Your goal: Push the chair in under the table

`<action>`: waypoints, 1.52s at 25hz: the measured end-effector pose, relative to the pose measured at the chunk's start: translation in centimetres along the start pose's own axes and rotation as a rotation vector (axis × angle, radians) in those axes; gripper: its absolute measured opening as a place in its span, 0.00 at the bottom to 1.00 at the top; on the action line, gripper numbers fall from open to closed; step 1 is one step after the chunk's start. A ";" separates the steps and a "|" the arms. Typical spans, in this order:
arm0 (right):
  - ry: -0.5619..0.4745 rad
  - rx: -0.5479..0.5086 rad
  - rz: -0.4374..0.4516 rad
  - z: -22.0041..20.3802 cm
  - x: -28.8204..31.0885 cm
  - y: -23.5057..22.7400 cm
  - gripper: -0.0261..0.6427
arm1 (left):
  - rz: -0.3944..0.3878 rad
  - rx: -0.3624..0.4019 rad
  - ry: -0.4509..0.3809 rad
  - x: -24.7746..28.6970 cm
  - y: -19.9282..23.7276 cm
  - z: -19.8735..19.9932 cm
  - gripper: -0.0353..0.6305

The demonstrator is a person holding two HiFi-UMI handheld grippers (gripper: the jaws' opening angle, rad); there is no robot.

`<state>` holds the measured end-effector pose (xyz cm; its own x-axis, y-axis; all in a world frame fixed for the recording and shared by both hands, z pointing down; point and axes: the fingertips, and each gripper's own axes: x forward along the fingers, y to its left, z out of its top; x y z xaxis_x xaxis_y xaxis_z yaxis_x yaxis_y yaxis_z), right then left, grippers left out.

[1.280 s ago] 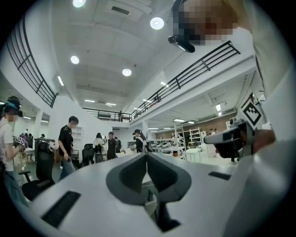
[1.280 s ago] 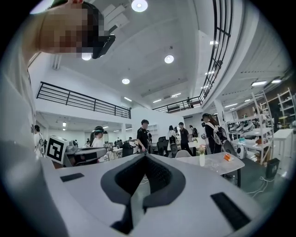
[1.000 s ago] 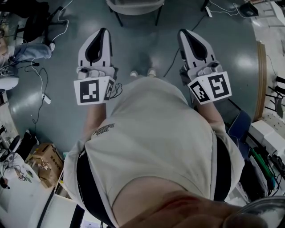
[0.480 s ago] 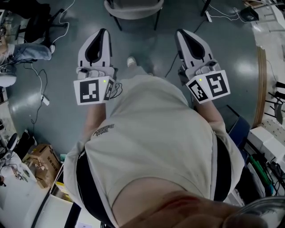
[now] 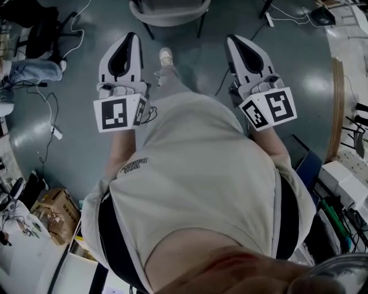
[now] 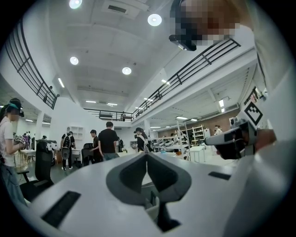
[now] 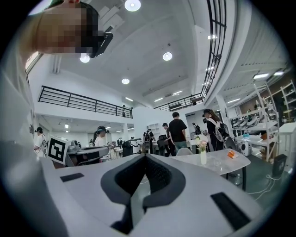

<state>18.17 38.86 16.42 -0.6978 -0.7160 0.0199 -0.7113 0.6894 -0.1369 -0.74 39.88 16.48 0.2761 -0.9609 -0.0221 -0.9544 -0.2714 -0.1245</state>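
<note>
I am holding my left gripper (image 5: 131, 39) and right gripper (image 5: 232, 41) level, the jaws of both together on nothing. The chair (image 5: 170, 12) is standing just beyond them, largely cut off by the head view's top edge. The table (image 7: 217, 163) is showing only in the right gripper view.

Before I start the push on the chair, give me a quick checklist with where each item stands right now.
1. Left gripper shut and empty: ok.
2. Right gripper shut and empty: ok.
3. Grippers in contact with the chair: not ok, both are short of it.
4. Floor path to the chair free: not ok, a cable lies on the floor by the right gripper.
5. Table located: ok, it shows in the right gripper view.
6. Room under the table for the chair: cannot tell.
</note>
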 end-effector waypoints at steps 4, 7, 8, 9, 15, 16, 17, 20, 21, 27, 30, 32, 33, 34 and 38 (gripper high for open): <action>0.019 0.004 0.004 -0.1 2.1 -1.1 0.05 | 0.003 -0.010 0.011 1.9 1.2 -0.4 0.07; 0.021 0.016 0.004 -0.2 4.0 -1.7 0.05 | 0.007 -0.018 0.027 3.2 2.7 -1.1 0.07; 0.023 0.022 0.005 -0.3 4.6 -1.9 0.05 | 0.009 -0.022 0.034 3.7 3.2 -1.4 0.07; 0.025 0.027 0.004 -0.4 5.2 -2.2 0.05 | 0.010 -0.025 0.040 4.2 3.6 -1.7 0.07; 0.048 0.048 0.002 -0.6 9.7 -3.8 0.05 | 0.006 -0.004 0.058 7.9 6.3 -2.4 0.07; 0.052 0.051 0.001 -0.7 10.5 -4.0 0.05 | 0.002 -0.004 0.060 8.5 6.8 -2.5 0.07; 0.056 0.054 0.000 -0.7 11.4 -4.2 0.05 | -0.002 -0.005 0.064 9.1 7.4 -2.7 0.07; 0.067 0.061 -0.004 -0.5 14.0 -4.8 0.05 | -0.010 -0.013 0.074 11.1 9.4 -3.1 0.07; 0.070 0.062 -0.006 -0.4 14.9 -5.2 0.05 | -0.012 -0.015 0.077 11.9 10.0 -3.1 0.07; 0.087 0.070 -0.018 0.0 20.5 -7.0 0.05 | -0.029 -0.024 0.088 16.5 13.6 -3.5 0.07; 0.087 0.064 -0.018 0.6 23.8 -7.6 0.05 | -0.046 -0.036 0.095 18.9 15.4 -3.8 0.07; 0.095 0.055 -0.023 1.0 26.1 -8.1 0.05 | -0.061 -0.045 0.100 20.6 16.6 -3.9 0.07; 0.105 0.050 -0.027 1.2 27.2 -8.4 0.05 | -0.070 -0.047 0.102 21.5 17.1 -4.0 0.07; 0.118 0.044 -0.031 1.3 28.3 -8.6 0.05 | -0.078 -0.049 0.104 22.3 17.6 -4.1 0.07; 0.137 0.037 -0.051 1.6 32.2 -9.8 0.05 | -0.111 -0.063 0.109 25.5 19.8 -4.8 0.07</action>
<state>2.82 8.83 16.81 -0.6676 -0.7266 0.1626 -0.7443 0.6462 -0.1686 -13.13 9.73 18.17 0.3691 -0.9244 0.0962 -0.9250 -0.3754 -0.0579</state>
